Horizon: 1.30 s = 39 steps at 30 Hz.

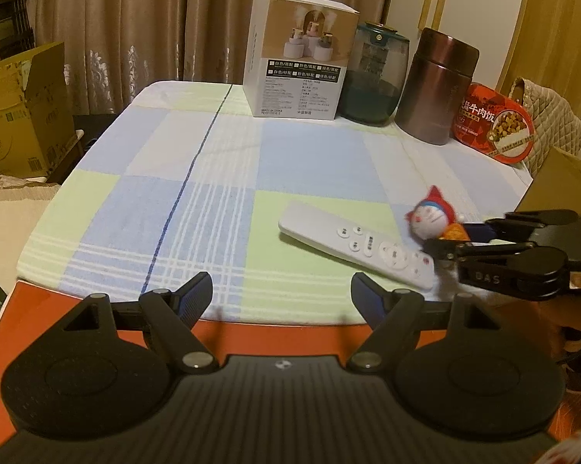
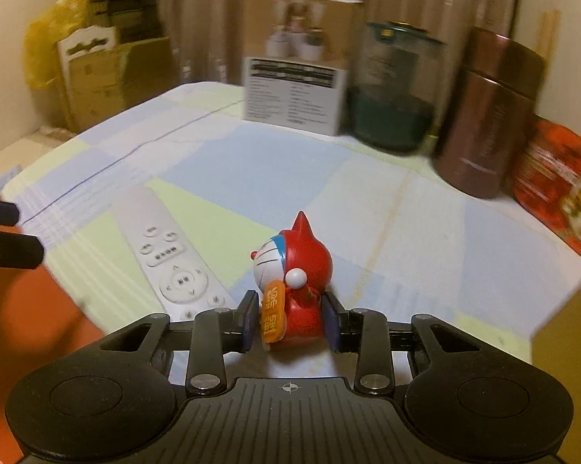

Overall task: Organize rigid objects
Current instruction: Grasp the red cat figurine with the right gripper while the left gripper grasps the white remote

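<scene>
My right gripper is shut on a small red and white cat figurine, holding it by its lower body just above the checked tablecloth. In the left wrist view the figurine and the right gripper show at the right. A white remote lies flat on the cloth beside the figurine; it also shows in the right wrist view. My left gripper is open and empty over the near table edge.
Along the back of the table stand a white product box, a dark green glass jar, a brown metal canister and a red food tin. Cardboard boxes stand off the table's left.
</scene>
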Each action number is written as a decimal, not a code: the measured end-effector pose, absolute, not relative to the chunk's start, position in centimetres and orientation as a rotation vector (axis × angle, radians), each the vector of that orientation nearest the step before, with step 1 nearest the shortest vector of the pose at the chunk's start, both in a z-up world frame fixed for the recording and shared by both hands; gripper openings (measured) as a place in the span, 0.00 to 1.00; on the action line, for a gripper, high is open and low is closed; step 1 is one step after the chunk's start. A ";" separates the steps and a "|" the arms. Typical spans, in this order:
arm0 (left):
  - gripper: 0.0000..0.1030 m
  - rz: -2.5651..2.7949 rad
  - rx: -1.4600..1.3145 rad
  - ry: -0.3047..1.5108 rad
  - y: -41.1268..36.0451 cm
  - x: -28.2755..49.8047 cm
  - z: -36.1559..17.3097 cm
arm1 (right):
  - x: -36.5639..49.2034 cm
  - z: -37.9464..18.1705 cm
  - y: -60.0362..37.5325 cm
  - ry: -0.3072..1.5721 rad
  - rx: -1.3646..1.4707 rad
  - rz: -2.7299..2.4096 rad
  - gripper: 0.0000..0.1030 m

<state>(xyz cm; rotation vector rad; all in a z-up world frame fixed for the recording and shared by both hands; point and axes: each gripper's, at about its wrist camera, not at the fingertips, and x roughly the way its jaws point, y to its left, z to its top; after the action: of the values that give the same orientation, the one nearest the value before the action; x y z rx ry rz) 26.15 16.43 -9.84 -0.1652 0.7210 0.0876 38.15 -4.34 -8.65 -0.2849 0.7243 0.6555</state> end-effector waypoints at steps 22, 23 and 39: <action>0.46 -0.018 -0.107 0.737 11.7 29.2 -12.5 | 33.4 -6.9 -8.9 0.935 0.038 0.587 0.28; 0.46 -0.024 -0.092 0.732 11.1 29.3 -12.6 | 33.4 -6.9 -9.3 0.942 0.055 0.577 0.28; 0.33 -0.034 -0.020 0.830 8.5 24.3 -12.3 | 29.9 -6.8 -10.4 0.977 0.102 0.571 0.28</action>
<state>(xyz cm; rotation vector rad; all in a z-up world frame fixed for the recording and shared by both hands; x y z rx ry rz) 24.30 8.51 -12.25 -0.0196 0.8301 -0.0336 29.94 -10.37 -6.79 0.1022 0.9766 0.5710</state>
